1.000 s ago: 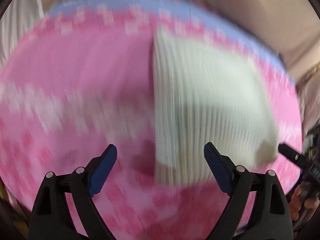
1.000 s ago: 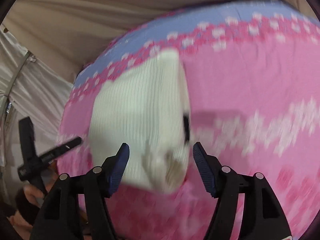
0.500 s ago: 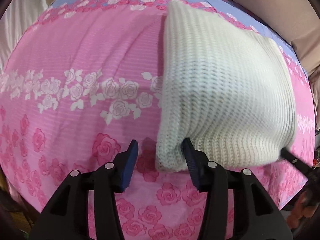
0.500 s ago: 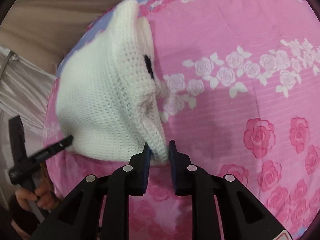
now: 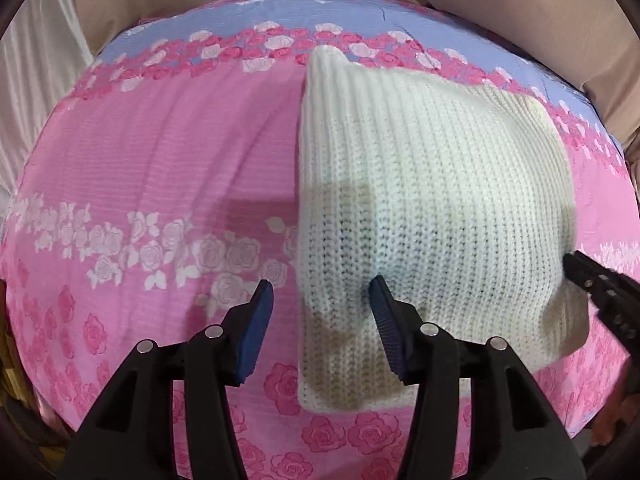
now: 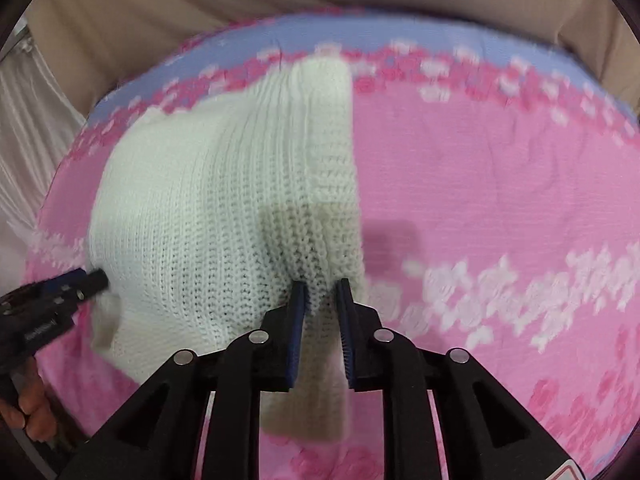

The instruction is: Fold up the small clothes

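The soft, light knit garment (image 6: 224,216) sagged from its near edge, pinched by the right claw (image 6: 320,312) while the left claw's (image 5: 320,320) jaws were opening around its corner

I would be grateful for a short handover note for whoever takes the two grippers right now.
Right gripper: shut on the near corner of the white knit garment, a pinch of knit between its pads.
Left gripper: jaws half apart and opening slightly; the garment's other near corner sits between them, one pad against the knit, the other clear of it. Not a firm grip.
Garment: mostly flat on the pink floral sheet, near edge lifted at the right gripper.
Done: both near corners reached, one clamped.
Left: probably close the left gripper on its corner, then carry the near edge over to the far edge and smooth it.
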